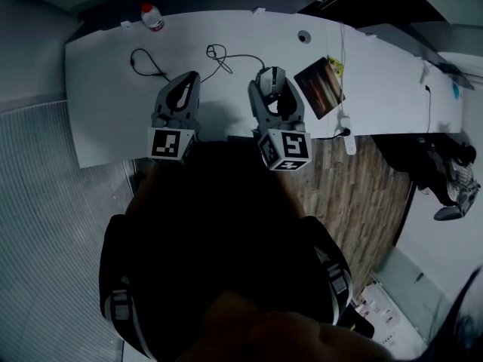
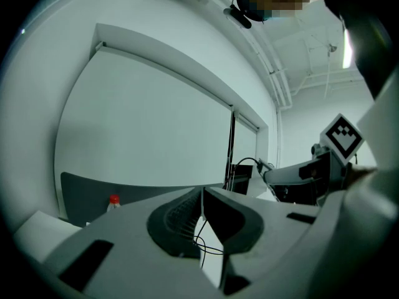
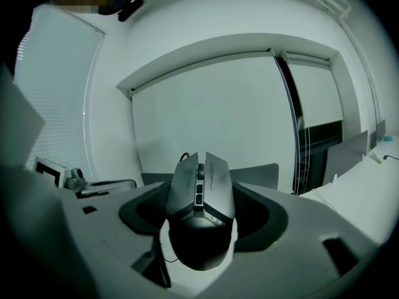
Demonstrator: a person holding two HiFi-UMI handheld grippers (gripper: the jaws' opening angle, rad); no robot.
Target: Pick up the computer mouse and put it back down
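Note:
A grey and black computer mouse [image 3: 201, 195] sits between the jaws of my right gripper [image 3: 201, 205], which is shut on its sides. From the head view the mouse [image 1: 270, 80] is over the middle of the white desk [image 1: 106, 89], with the right gripper [image 1: 271, 75] around it. The mouse's thin black cable [image 1: 219, 57] loops toward the back of the desk. To the left, my left gripper [image 1: 192, 76] hovers over the desk with its jaws closed tip to tip and nothing between them [image 2: 202, 195]. I cannot tell whether the mouse touches the desk.
A bottle with a red cap [image 1: 152, 16] stands at the desk's back left edge. A dark tablet-like slab [image 1: 321, 87] lies right of the mouse. A second black cable [image 1: 147, 62] curls at the left. A white power strip [image 1: 347, 138] hangs off the front edge.

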